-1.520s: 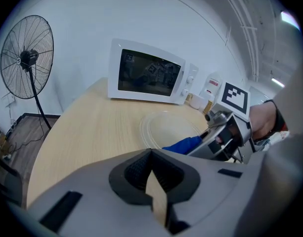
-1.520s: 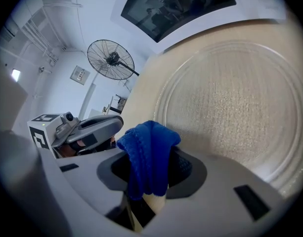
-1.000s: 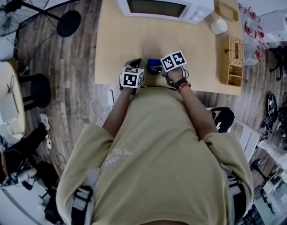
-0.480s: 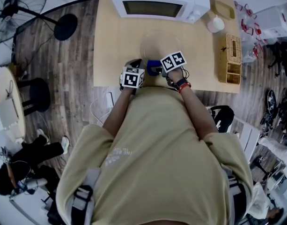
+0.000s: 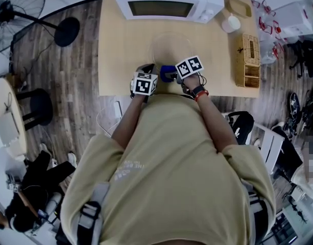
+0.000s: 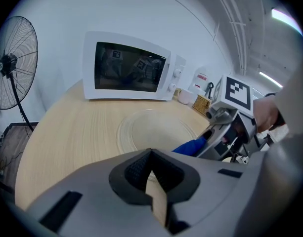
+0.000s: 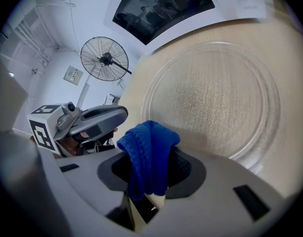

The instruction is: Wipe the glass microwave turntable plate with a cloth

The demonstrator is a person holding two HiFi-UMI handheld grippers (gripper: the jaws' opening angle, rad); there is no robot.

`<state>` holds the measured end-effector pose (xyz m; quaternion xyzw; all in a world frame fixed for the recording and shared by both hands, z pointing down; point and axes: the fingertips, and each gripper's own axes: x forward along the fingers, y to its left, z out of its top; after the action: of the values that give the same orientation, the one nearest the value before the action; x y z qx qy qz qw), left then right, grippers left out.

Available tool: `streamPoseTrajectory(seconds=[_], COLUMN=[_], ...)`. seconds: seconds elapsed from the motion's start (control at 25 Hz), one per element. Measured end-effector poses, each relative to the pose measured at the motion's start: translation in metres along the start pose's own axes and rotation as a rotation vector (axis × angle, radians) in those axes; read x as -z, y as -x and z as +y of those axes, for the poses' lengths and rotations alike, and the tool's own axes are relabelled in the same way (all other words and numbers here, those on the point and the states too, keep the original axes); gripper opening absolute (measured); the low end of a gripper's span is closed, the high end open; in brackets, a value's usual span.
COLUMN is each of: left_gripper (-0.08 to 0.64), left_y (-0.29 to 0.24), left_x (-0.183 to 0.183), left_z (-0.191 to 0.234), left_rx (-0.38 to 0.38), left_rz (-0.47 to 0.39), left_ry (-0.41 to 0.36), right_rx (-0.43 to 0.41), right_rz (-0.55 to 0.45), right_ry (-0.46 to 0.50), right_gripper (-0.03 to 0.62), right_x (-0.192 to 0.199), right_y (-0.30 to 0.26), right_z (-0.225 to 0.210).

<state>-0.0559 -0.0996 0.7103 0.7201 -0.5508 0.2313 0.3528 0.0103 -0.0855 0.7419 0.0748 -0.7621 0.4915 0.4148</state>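
Our right tongs (image 7: 146, 179) pinch the cloth (image 7: 147, 149), left tongs (image 6: 151, 177) closed, empty; unheld, the plate (image 7: 215, 83) may skid across the bench (image 6: 67, 127) when wiped.

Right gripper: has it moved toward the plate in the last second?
No. The right gripper, holding the blue cloth, still sits at the table's near edge, short of the glass plate; only the head camera shifted.

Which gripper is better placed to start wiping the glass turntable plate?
Right. The right gripper is shut on the blue knitted cloth beside the clear glass turntable plate; the left gripper is shut, empty.
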Motion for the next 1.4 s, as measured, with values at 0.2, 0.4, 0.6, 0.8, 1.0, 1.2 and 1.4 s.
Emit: streamPoseTrajectory(seconds=[0.2,0.4,0.6,0.8,1.0,1.2,1.4], left_gripper=[0.012,0.012,0.012,0.012,0.012,0.012,0.012], left_y=[-0.003,-0.01,-0.015,-0.021,-0.021,-0.028,-0.028], left_x=[-0.006,-0.009,-0.008,-0.006,-0.01,-0.007,-0.011], left_z=[-0.011,-0.019,-0.028,-0.032,-0.042,-0.044,-0.05], left_rx=[0.022,0.035,0.052,0.055,0.07,0.067,0.072], left_rz=[0.002,0.004,0.011,0.013,0.017,0.018,0.024], left_ry=[-0.016,-0.032,-0.042,-0.051,-0.052,-0.068,-0.068], right_rx=[0.011,0.027,0.044,0.045,0.047,0.059,0.114], right_rz=[-0.001,0.001,-0.001,-0.018,-0.034,-0.042,-0.026], right_ry=[-0.015,-0.02,-0.029,-0.041,-0.053,-0.053,-0.029], right_gripper=[0.147,0.147,0.149,0.149,0.149,0.149,0.149], right_x=[0.005,0.011,0.016,0.018,0.021,0.023,0.024], right_y=[0.008,0.015,0.022,0.028,0.033,0.04,0.053], right_z=[-0.006,-0.014,-0.021,-0.025,-0.03,-0.036,-0.048])
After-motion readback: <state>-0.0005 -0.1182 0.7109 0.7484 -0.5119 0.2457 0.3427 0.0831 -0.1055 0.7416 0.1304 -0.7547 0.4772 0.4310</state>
